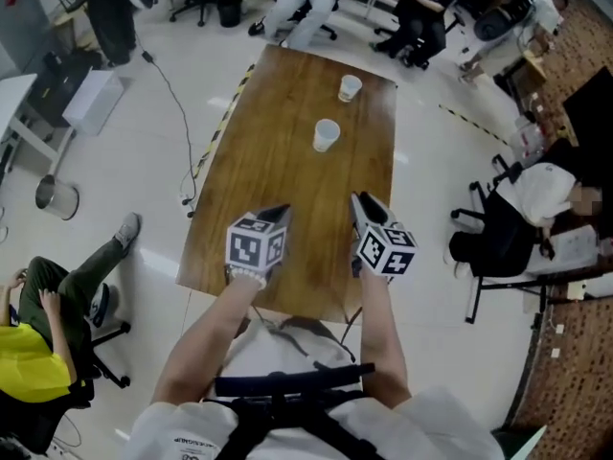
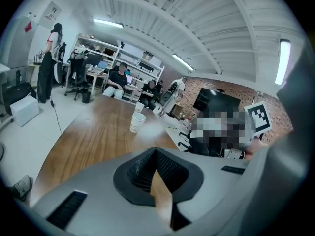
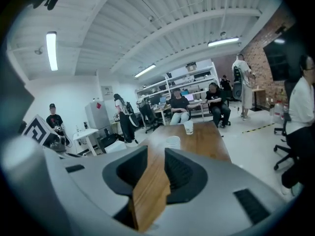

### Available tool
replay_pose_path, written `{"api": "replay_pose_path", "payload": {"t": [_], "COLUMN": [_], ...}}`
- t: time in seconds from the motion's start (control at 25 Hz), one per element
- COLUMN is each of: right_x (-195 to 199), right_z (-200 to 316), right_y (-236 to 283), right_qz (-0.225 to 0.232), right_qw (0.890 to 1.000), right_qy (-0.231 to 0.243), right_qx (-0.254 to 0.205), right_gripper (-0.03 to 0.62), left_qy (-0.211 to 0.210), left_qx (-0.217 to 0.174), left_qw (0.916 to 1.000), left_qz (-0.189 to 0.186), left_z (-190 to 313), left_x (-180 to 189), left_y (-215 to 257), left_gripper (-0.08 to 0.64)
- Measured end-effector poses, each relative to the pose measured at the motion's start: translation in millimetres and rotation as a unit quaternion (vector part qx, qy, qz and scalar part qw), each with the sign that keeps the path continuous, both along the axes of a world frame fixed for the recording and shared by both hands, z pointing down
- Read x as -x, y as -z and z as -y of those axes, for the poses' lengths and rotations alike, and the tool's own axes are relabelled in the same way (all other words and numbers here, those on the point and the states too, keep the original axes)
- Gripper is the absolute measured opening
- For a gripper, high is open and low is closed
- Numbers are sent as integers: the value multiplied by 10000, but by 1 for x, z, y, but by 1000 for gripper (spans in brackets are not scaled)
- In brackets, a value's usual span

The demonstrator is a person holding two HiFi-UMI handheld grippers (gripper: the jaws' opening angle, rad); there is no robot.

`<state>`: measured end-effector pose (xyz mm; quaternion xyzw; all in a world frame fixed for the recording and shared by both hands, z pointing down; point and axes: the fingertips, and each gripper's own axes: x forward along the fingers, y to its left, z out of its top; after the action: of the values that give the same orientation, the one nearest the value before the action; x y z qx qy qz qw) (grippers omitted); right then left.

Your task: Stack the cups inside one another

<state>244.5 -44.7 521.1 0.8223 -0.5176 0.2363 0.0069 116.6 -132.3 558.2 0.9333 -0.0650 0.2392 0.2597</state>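
While hovering over the near end of the table [image 1: 273,175], left gripper [image 1: 278,211] and right gripper [image 1: 362,202] parted and empty, sits at the approach step; probably calls for reaching ahead to the nearer cup [image 1: 327,134], upright mid-table, short of the farther cup [image 1: 350,87].

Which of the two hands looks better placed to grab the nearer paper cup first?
Probably the right gripper: its open jaws line up with the nearer cup straight ahead. From the left gripper, that cup sits off to the left.
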Motion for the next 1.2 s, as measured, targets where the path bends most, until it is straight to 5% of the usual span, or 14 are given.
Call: {"api": "replay_pose_path", "payload": {"t": [0.32,0.88,1.2], "right_x": [25,49,29], "right_z": [-24,-85,-134], "right_y": [-20,14,23], "right_qz": [181,-302,-399], "right_qw": [9996,9955,9964], "right_qy": [-152,-880,-721], "right_qx": [161,189,174], "right_gripper": [140,137,137], "left_qy": [-241,-1031,-833], "left_qx": [-48,-332,-404], "left_qw": [9997,9940,9956], "left_qz": [45,120,139], "left_z": [-20,-64,-106], "left_x": [2,14,-8], "left_y": [2,15,15], "left_gripper": [-3,-3,-3]}}
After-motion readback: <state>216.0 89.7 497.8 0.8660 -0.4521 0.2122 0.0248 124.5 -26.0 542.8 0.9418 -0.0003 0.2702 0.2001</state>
